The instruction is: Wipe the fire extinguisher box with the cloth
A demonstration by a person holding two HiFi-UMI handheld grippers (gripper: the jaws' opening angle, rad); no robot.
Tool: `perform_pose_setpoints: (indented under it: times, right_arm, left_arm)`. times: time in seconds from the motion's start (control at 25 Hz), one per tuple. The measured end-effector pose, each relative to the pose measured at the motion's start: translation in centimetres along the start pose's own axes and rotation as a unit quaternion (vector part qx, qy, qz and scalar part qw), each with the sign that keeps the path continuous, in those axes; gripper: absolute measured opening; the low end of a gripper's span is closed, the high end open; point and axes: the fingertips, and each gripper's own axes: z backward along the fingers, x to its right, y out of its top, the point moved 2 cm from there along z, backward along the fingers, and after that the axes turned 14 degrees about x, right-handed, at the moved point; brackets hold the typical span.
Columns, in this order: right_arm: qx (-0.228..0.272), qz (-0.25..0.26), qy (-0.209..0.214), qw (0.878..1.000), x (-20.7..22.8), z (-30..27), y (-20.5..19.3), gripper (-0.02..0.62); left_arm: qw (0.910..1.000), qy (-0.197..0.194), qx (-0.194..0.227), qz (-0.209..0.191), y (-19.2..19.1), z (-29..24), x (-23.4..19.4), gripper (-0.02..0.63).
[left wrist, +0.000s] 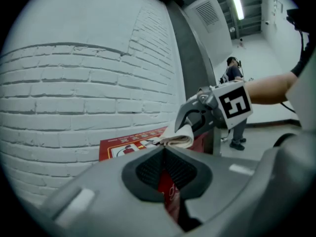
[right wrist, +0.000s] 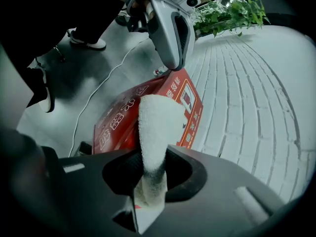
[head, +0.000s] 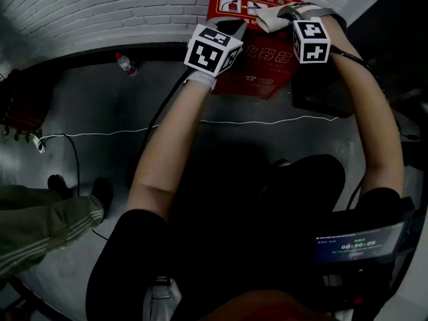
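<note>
Squeezing the white cloth [right wrist: 155,127] tight in the right gripper [right wrist: 150,169], end poking out, likely to rub the red fire extinguisher box [right wrist: 123,120] just below. Holding the left gripper [left wrist: 164,157] pinched shut and empty just over the box, likely to leave room. Down on a grey floor [head: 234,146], against a white brick wall [left wrist: 74,83].

Head view: high, looking steeply down onto floor [head: 134,105] and fire extinguisher box [head: 257,59] at foot of brick wall [head: 120,12].
Left gripper view: low, close, facing wall.
Right gripper view: close above box, apparently looking along wall.
Shared by all: box, wall.
</note>
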Motion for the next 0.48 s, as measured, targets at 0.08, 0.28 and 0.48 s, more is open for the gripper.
perform_pose_setpoints:
  times: [0.08,0.28,0.48]
  right_arm:
    - [-0.005,-0.005,0.003,1.000,-0.9,0.6,-1.1,0.094]
    - [-0.026,-0.016,0.007,1.000,-3.4,1.7,-4.5,0.094]
    - [-0.053,-0.035,0.018,0.998,-5.7,3.6,-7.9,0.094]
  left_arm:
    - [1.0000,-0.003,0.000,0.002,-0.1,-0.4,0.5,0.003]
    - [1.0000,-0.003,0.000,0.004,-0.7,-1.4,1.8,0.003]
    - [0.9999,-0.005,0.009,0.009,0.0,-1.2,3.4,0.003]
